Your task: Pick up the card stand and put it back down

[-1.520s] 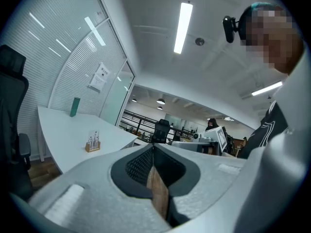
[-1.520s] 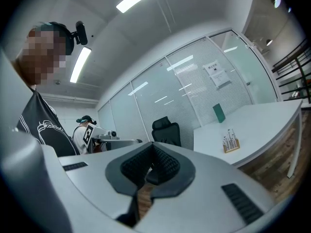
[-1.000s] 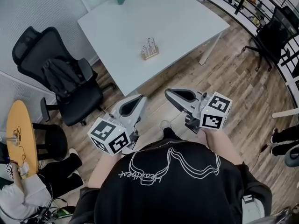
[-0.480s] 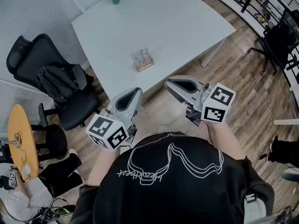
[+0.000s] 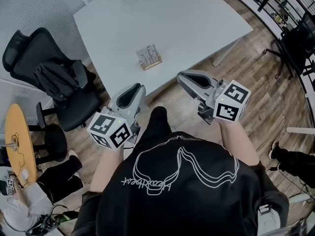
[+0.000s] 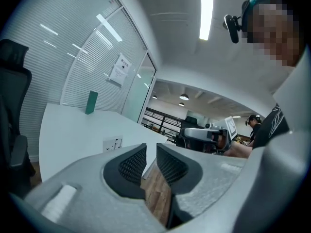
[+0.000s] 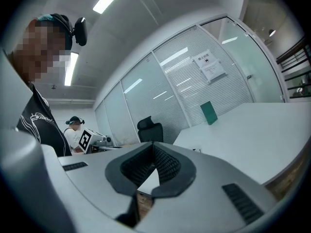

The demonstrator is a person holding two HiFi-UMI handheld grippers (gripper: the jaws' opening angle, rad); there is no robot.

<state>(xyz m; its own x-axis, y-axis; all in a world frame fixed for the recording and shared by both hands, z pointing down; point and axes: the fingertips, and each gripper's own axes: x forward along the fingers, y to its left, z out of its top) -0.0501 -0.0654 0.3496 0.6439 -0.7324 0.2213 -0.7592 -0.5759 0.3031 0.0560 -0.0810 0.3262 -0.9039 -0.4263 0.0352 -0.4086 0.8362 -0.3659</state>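
Task not started: the card stand [image 5: 148,57] sits upright on the white tabletop [image 5: 206,18], close to the near edge and well apart from both tools. The left hand-held gripper [image 5: 132,90] is off the near edge, aimed toward the stand. Its jaws have just been opening to a narrow gap, with nothing between them (only floor shows through). The right hand-held gripper [image 5: 186,77], further right, has its jaws together and is empty. Still to do, by my reading: reach, grasp, lift, set back down.
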